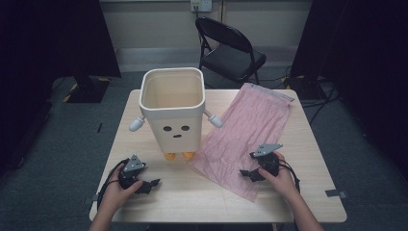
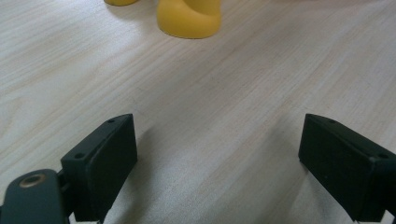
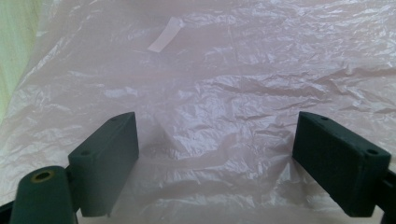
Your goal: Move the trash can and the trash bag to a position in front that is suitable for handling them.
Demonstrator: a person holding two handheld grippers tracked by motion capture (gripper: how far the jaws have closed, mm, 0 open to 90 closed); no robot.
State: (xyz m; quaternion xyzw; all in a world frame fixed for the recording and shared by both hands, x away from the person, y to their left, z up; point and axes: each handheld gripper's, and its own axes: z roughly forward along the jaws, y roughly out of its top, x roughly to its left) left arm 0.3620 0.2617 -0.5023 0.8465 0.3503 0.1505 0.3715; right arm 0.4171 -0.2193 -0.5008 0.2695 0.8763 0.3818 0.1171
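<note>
A pink bag point(image 1: 245, 134) is seen lying flat on the counter point(image 1: 308, 159) beside the empty bin point(image 1: 173, 108), not yet fitted. The right tool point(image 1: 246, 174) is held open over the bag's near end, the left tool point(image 1: 153, 183) open above bare wood; lining appears barely begun.

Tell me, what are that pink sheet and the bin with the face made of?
The pink bag looks like thin plastic film: it is see-through, finely crinkled and glossy where light catches it in the right gripper view. The bin seems to be hard moulded plastic, with smooth cream walls and a matte sheen, though a coated material cannot be ruled out.
</note>
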